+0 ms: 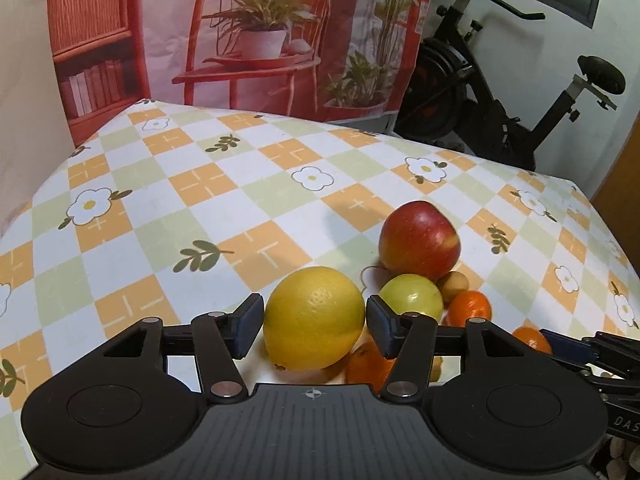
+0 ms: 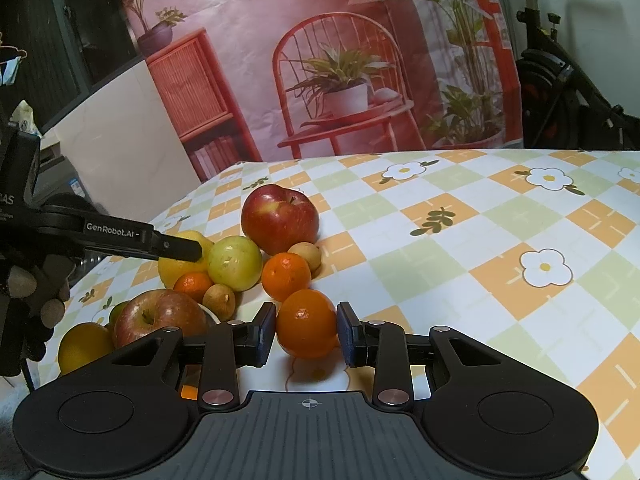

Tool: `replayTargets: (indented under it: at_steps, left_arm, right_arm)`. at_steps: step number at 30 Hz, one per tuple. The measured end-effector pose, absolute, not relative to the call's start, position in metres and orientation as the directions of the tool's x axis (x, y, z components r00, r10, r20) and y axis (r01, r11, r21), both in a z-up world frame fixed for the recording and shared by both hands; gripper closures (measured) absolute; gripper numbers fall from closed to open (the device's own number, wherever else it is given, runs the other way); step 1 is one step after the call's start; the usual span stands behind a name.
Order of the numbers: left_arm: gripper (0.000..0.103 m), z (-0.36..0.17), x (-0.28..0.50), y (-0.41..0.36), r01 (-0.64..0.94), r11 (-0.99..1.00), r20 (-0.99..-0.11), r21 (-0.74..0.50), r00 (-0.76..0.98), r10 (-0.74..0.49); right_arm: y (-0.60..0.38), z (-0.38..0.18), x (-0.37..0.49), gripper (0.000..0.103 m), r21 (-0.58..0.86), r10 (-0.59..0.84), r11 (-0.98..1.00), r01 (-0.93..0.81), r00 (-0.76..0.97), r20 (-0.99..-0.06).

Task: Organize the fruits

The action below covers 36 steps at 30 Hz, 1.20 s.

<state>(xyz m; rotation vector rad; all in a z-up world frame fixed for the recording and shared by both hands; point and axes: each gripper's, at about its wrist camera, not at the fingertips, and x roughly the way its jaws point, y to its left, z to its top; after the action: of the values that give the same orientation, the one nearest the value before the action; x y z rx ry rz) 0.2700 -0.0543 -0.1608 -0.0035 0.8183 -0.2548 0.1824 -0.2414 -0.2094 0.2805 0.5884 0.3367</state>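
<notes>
My left gripper is shut on a large yellow lemon, its pads pressed against both sides. Beyond it lie a red apple, a green fruit, a small brown fruit and mandarins. My right gripper is shut on an orange mandarin just above the cloth. In the right wrist view the pile shows a red apple, a green fruit, another mandarin, a second apple and the left gripper's finger against the lemon.
The table has a checked flower-print cloth. A printed backdrop hangs behind it. An exercise bike stands at the back right. A white plate rim shows under the fruit pile.
</notes>
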Motion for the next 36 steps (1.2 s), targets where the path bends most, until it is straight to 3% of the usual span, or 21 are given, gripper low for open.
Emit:
replayTargets:
  at_steps: [12,22,32,36]
  left_arm:
    - [0.044,-0.161,0.27,-0.056,0.247,0.965,-0.709,-0.088,0.665,-0.235]
    - [0.045,-0.161,0.285,-0.065,0.278,0.961,-0.68,-0.01,0.703,-0.21]
    - [0.047,-0.152,0.29,-0.046,0.226,0.956,-0.73,-0.185,0.62,-0.288]
    - [0.055,-0.144,0.285,-0.046,0.243,0.943,-0.739,-0.228,0.588,-0.33]
  right_arm:
    - [-0.24,-0.211,0.184,0.073,0.35,0.389,0.908,-0.232,0.776,-0.496]
    - [-0.24,-0.211,0.184,0.073,0.352,0.39,0.907,-0.231,0.776,-0.496]
    - [-0.24,-0.213,0.184,0.073,0.352,0.394,0.906,-0.235,0.773,-0.497]
    - [-0.24,-0.213,0.184,0.073,0.352,0.394,0.906,-0.235,0.773,-0.497]
